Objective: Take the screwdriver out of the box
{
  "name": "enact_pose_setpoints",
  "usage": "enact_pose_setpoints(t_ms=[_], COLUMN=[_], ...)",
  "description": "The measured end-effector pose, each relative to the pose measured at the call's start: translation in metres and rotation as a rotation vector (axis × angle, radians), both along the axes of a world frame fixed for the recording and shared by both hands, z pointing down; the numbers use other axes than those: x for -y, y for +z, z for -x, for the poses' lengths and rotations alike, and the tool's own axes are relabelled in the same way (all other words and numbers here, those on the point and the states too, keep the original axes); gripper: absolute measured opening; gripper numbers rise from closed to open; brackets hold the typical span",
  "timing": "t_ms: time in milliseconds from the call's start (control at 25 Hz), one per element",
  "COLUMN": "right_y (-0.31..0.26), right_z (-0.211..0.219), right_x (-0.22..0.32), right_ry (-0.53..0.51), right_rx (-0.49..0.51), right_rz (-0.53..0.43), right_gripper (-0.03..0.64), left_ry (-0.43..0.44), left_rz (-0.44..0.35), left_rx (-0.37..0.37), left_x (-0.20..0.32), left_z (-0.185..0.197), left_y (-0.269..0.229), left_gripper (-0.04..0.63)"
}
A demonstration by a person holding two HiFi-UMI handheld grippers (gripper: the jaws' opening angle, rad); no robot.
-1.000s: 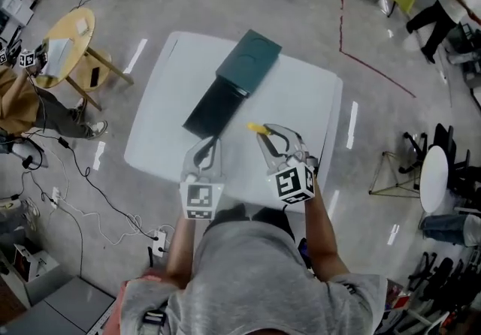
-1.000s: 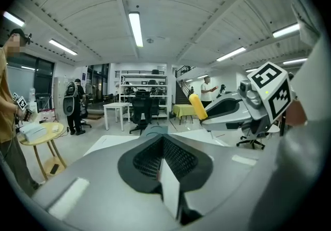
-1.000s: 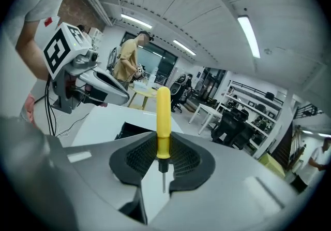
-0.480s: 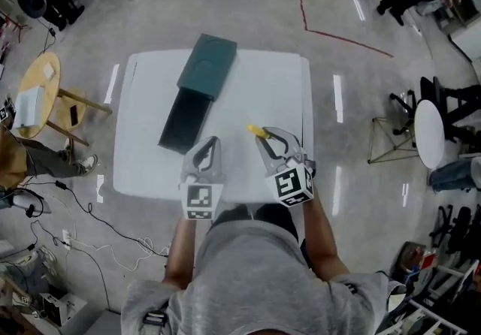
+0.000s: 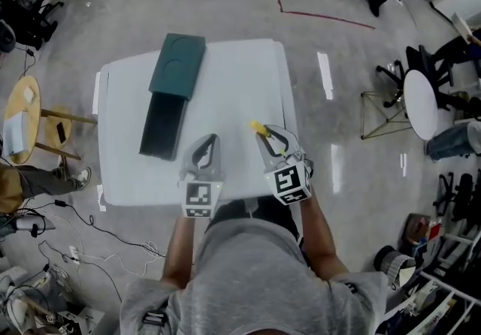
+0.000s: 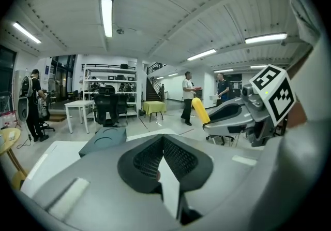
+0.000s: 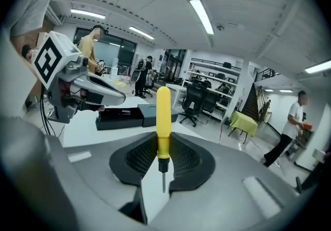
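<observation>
Spreading across the middle of the head view, the white bench (image 5: 240, 93) carries only the dark green box (image 5: 178, 63), which lies toward its far left with the inner tray (image 5: 160, 129) drawn out toward the near side, presumably so that its contents could be reached. Both grippers hang over the near edge, well apart from the box, which suggests the removal itself is done and the tool is being carried clear. The left gripper (image 5: 210, 143) sits just left of its partner with its jaws brought together on nothing; it looks spare at this stage, parked close by rather than helping. The right gripper (image 5: 268, 138) is clamped on the screwdriver (image 5: 259, 129), and its own view shows why the hold looks steady: the pads pinch the screwdriver (image 7: 163, 121) at the lower end of the yellow grip, so the bulk of it stands out beyond the jaws toward the far side while the thin metal shaft points back between them, out of harm's way.
</observation>
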State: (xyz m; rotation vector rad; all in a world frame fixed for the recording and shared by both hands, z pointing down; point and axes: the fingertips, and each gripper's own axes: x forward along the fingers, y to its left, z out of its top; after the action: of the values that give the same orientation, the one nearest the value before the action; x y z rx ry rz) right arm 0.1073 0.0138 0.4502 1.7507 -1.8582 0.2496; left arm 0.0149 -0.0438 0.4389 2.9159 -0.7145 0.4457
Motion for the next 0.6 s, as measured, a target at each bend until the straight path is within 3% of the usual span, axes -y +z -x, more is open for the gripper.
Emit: enact_pose_setpoints(t_ms=[160,600], right_y=[0.009,0.049], right_z=[-0.023,-0.070], right_x=[-0.009,-0.011], right_ry=[0.050,0.040], right_rx=[0.029,0.103], right_rz=[0.009,0.066], right_gripper=[0.075,0.075], left_ry=[0.014,-0.007], left_rz=[0.009,0.060], left_rx=[0.022,0.079], left_x=[-0.011,-0.021], left_z=[-0.017,-0.067], left_y=[0.005,0.035], left_gripper=[0.012,0.012])
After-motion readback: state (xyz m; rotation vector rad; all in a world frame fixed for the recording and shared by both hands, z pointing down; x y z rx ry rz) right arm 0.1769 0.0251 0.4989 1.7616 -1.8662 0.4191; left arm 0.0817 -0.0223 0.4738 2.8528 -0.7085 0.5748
